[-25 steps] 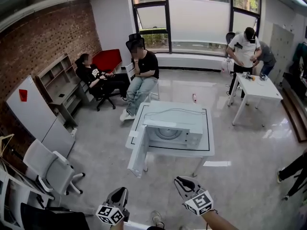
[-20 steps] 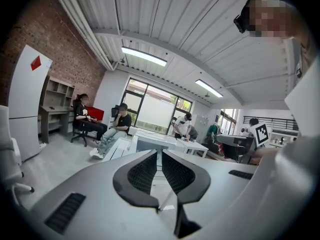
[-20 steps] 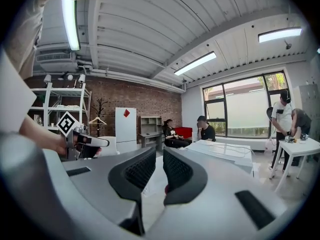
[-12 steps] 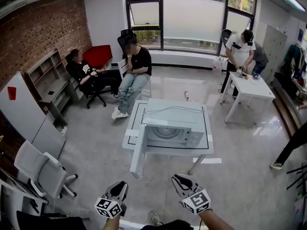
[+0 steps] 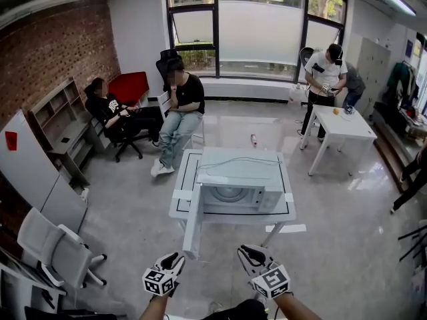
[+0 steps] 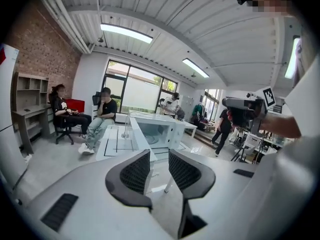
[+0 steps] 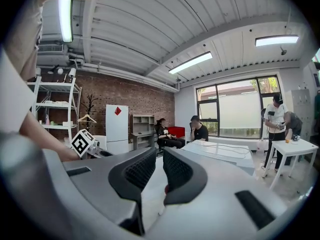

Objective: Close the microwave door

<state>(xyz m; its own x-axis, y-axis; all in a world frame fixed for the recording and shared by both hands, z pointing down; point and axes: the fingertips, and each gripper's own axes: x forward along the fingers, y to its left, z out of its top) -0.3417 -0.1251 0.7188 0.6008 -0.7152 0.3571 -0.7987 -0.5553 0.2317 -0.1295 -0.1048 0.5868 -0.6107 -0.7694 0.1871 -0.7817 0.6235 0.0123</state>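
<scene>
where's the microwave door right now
Head view, centre: the white microwave door stands open at the left of the white microwave on the white table.

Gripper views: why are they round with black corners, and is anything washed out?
Left gripper view: wide-angle lens bends the ribbed white ceiling and leaves black corners; the long ceiling light strip glares white. Right gripper view: same bulge; the dark-framed window is washed out. Head view: straight edges curve too; the glossy grey floor mirrors window light.
</scene>
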